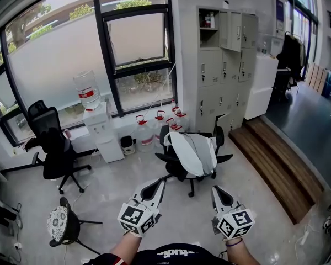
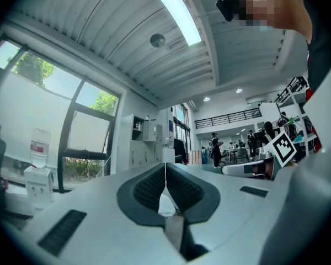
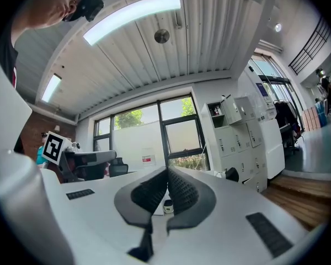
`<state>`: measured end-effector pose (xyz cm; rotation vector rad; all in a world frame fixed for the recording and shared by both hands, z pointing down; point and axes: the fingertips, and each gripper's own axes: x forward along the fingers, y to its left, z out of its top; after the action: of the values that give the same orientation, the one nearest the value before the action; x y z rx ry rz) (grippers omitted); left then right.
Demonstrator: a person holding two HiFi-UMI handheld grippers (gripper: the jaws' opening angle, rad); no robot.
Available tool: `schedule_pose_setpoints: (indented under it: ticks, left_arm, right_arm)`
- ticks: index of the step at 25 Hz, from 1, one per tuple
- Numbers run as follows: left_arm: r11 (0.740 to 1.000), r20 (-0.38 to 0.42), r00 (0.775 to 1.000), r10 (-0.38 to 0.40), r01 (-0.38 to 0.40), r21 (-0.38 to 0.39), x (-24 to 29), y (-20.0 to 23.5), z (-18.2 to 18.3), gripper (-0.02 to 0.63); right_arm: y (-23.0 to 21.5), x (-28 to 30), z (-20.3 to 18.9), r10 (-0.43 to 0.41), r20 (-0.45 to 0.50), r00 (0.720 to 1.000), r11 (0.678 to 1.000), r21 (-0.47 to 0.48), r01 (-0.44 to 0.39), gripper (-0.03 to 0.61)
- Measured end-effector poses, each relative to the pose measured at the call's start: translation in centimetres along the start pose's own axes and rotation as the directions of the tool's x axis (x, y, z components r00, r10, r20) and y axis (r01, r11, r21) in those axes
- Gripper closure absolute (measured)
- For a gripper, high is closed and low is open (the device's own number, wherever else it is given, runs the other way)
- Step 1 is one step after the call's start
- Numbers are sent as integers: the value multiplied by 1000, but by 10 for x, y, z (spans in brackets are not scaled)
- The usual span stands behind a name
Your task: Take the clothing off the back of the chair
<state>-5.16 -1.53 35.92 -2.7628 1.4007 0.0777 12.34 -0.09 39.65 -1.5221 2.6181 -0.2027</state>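
A grey-and-white garment [image 1: 194,152] hangs over the back of a black office chair [image 1: 179,167] in the middle of the room, in the head view. My left gripper [image 1: 157,185] is held level in front of the chair's left side, some way short of it. Its jaws are shut with nothing between them [image 2: 165,173]. My right gripper [image 1: 217,193] is level too, short of the chair's right side, jaws shut and empty [image 3: 167,176]. Neither gripper touches the garment or the chair.
A second black office chair [image 1: 55,148] stands at the left by the window. A water dispenser [image 1: 99,123] and several water jugs [image 1: 154,127] line the window wall. Grey lockers [image 1: 223,65] are behind the chair, a wooden step [image 1: 276,164] to the right, a round stool [image 1: 60,222] at lower left.
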Motion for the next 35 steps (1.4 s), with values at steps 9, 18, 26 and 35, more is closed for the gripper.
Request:
schedule_pose_setpoints:
  ticks: [9,18,26,35]
  left_arm:
    - [1000,-38,999,13,-12,8,11,-17,-12,589]
    - [1000,-63,998,-12,10,-17,49,4,-37,588]
    - [998,-23,999,-47,46,-36,103,47,-30,588]
    - [998,17,998,-58,59,-32,152,111,-22,589]
  right_arm:
    - [-23,-12,-12,2,-20,1000,999,40,-1,566]
    - [-51,12,-31,-36,-53,998,998,57,39,566]
    - [-75,66,-9,-74,-47,996,997,19,75,566]
    - [-89,143,11,-82,-20,996,996,-19,81,566]
